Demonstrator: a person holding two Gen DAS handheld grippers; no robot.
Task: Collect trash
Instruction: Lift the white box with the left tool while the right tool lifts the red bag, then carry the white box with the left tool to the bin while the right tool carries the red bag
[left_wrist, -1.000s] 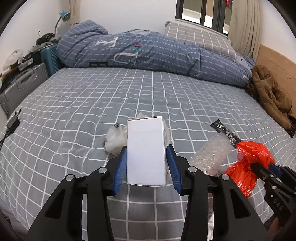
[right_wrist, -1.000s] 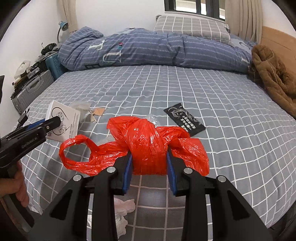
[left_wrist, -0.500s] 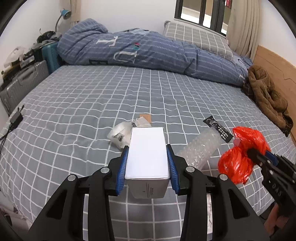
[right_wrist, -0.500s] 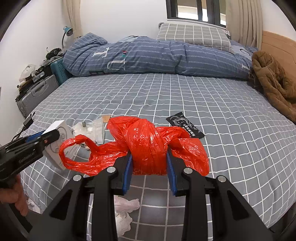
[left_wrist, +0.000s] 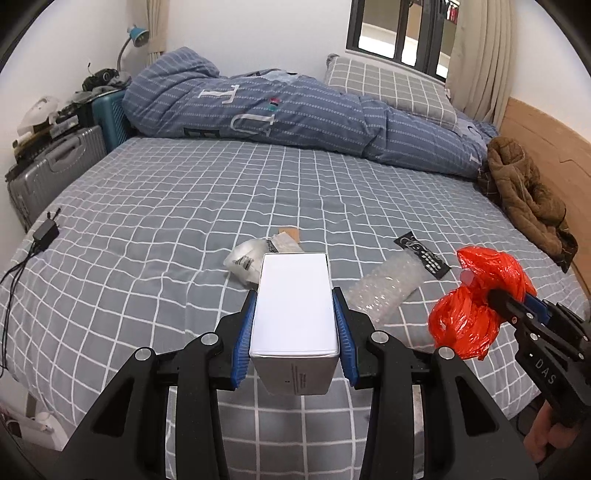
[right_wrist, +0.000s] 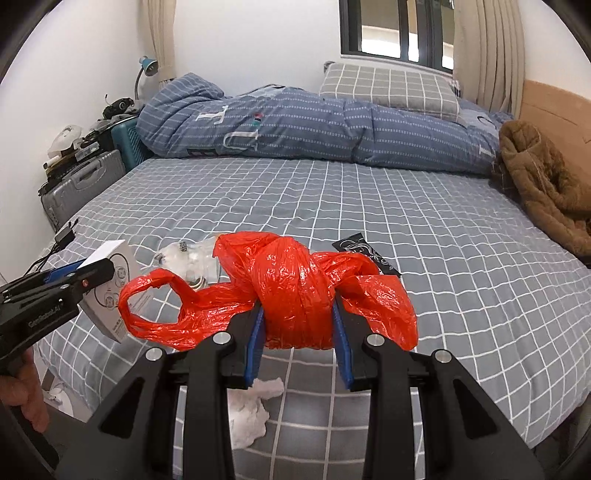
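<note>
My left gripper (left_wrist: 295, 325) is shut on a white cardboard box (left_wrist: 294, 302) and holds it above the bed's near edge; the box also shows in the right wrist view (right_wrist: 110, 288). My right gripper (right_wrist: 299, 325) is shut on a knotted red plastic bag (right_wrist: 295, 291), held in the air; the bag also shows in the left wrist view (left_wrist: 476, 302). On the grey checked bed (left_wrist: 184, 206) lie a clear plastic wrapper (left_wrist: 247, 258), a bubble-wrap pouch (left_wrist: 388, 288), a black sachet (left_wrist: 421, 254), a small brown scrap (left_wrist: 290, 232) and a crumpled white tissue (right_wrist: 251, 410).
A rolled blue duvet (left_wrist: 295, 114) and a pillow (left_wrist: 391, 88) lie at the bed's far end. A brown jacket (left_wrist: 524, 192) lies at the right by the wooden headboard. A charger with cable (left_wrist: 44, 236) sits at the left edge. Suitcases (left_wrist: 55, 166) stand left of the bed.
Both grippers have lifted and pulled back from the bed with their loads. The box has come up off the sheet, uncovering the clear wrapper and the brown scrap behind it.
</note>
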